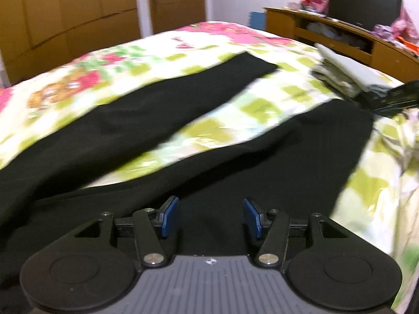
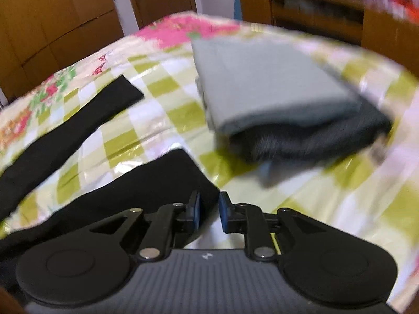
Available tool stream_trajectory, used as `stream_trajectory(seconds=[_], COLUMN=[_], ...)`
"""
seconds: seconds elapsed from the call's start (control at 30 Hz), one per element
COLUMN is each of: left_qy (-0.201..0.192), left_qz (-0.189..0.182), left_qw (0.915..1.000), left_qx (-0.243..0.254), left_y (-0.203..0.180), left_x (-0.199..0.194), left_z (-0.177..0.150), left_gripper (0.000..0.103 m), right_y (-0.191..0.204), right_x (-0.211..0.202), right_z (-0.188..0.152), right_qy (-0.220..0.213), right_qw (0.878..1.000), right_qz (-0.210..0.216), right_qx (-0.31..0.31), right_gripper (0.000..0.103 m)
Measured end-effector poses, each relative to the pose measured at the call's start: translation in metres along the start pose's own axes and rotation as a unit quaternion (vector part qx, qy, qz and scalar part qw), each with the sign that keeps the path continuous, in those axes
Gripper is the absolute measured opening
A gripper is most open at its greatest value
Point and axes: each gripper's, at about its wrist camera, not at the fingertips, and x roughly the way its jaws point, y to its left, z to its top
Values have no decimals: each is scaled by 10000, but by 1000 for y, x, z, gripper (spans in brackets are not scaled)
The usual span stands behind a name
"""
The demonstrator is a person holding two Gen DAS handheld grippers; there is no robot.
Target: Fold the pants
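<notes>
Black pants (image 1: 288, 151) lie spread on a bed, legs apart in a V across the green-checked sheet (image 1: 235, 120). My left gripper (image 1: 210, 201) hovers over the wide upper part of the pants. It is open, with its blue pads (image 1: 170, 214) well apart and only flat cloth below them. In the right wrist view the hem of one leg (image 2: 162, 178) ends right at my right gripper (image 2: 209, 196). Its jaws stand narrowly apart, with light sheet showing in the gap and the hem corner at the tips. The other leg (image 2: 78, 125) stretches off to the left.
A stack of folded clothes (image 2: 275, 91), pale grey on dark grey, sits on the bed past the hem, and it shows as the stack (image 1: 340, 73) in the left wrist view. A wooden shelf unit (image 1: 340, 34) with a dark screen (image 1: 364, 5) stands behind. Wooden wardrobe doors (image 1: 65, 13) line the far wall.
</notes>
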Motion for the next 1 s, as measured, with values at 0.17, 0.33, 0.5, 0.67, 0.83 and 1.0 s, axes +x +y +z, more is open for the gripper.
stream_trajectory(seconds=[0.17,0.33,0.5,0.67,0.83,1.0], left_qy=[-98,-126,142,589,962,1318], left_qz=[673,1387,2096,2179,2249,2217], left_qw=[9972,9895,9758,9679,9617,9593], left_qx=[-301,-373,-608,-1108,-1238,-1149], left_y=[87,187,297,386,423,427], left_x=[-31,-47,-30,10,30,45], left_z=[-11,-15,-10,-3,-11,-13], left_gripper=[68,83,91,91,91,94], right_y=[66,209,365,461,502,515], right_x=[-13,8,69,119,155,176], right_z=[13,31,46,51,58,49], right_qy=[-94,92,281,282,635,934], right_qw=[9889,9322,8528,7938,7628,7527], right_qz=[906,2312,3093,3163,3251,3260], right_qx=[-1172,-2785,-4198,-5188,-5554,-5643], right_gripper=[18,24,36,43,51,51])
